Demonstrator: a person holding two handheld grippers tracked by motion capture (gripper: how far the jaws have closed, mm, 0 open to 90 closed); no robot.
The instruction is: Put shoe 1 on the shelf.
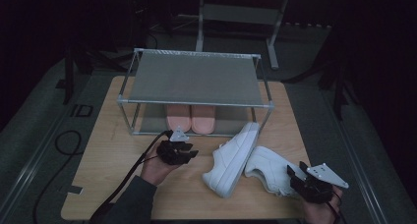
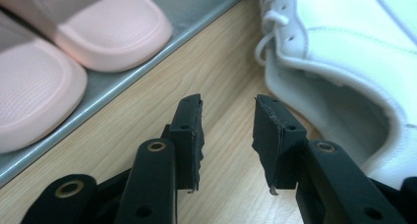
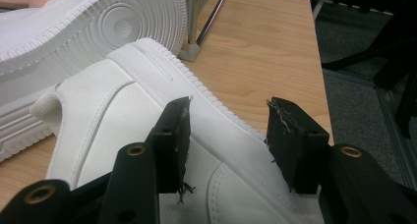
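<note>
While right gripper (image 3: 228, 118) straddles one white sneaker (image 3: 147, 135), left gripper (image 2: 227, 117) gapes

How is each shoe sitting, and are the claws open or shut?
Left claw: open, nothing between its jaws.
Right claw: open, jaws on either side of the right sneaker's heel, not pressing on it.
Left sneaker: tipped on its side, sole showing.
Right sneaker: lying on the table.
Pink slippers: side by side on the rack's bottom shelf.
Rack: top shelf bare.

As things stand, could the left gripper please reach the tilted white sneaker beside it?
Probably yes: the left gripper has open, empty jaws, and only bare table lies between it and the sneaker.
</note>
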